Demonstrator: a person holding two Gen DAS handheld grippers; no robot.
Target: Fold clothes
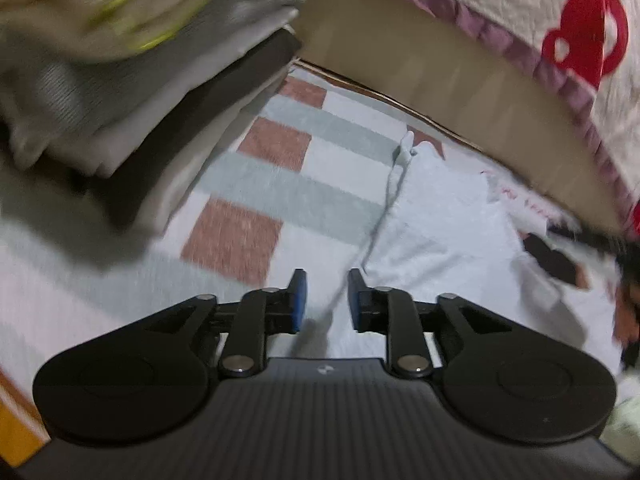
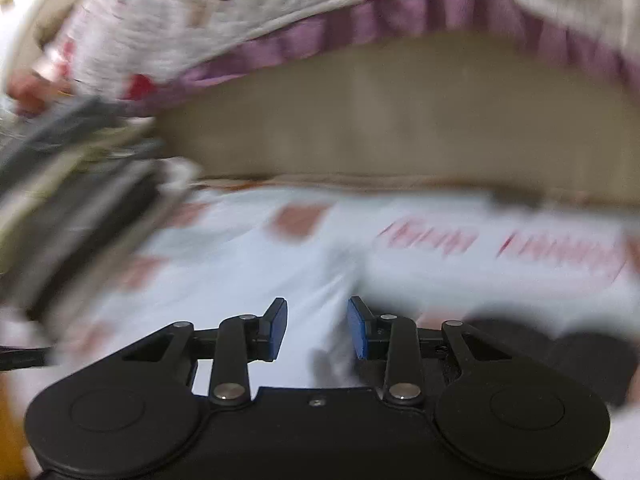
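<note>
A white garment (image 1: 432, 236) with red lettering lies spread on the checked mat (image 1: 280, 168); its edge runs down toward my left gripper (image 1: 327, 300). That gripper hovers just over the edge, open, blue pads apart with nothing between them. A stack of folded clothes (image 1: 132, 92) in cream, grey and black rises at the left. In the blurred right wrist view the same white garment (image 2: 440, 248) lies ahead, and my right gripper (image 2: 317, 330) is open above it, holding nothing. The folded stack (image 2: 76, 192) sits at its left.
A bed base (image 1: 420, 80) with a quilted cover (image 1: 580, 40) trimmed in purple runs along the far side. The same bed base (image 2: 380, 120) fills the right wrist view's back. A dark item (image 1: 556, 260) lies at the garment's right end.
</note>
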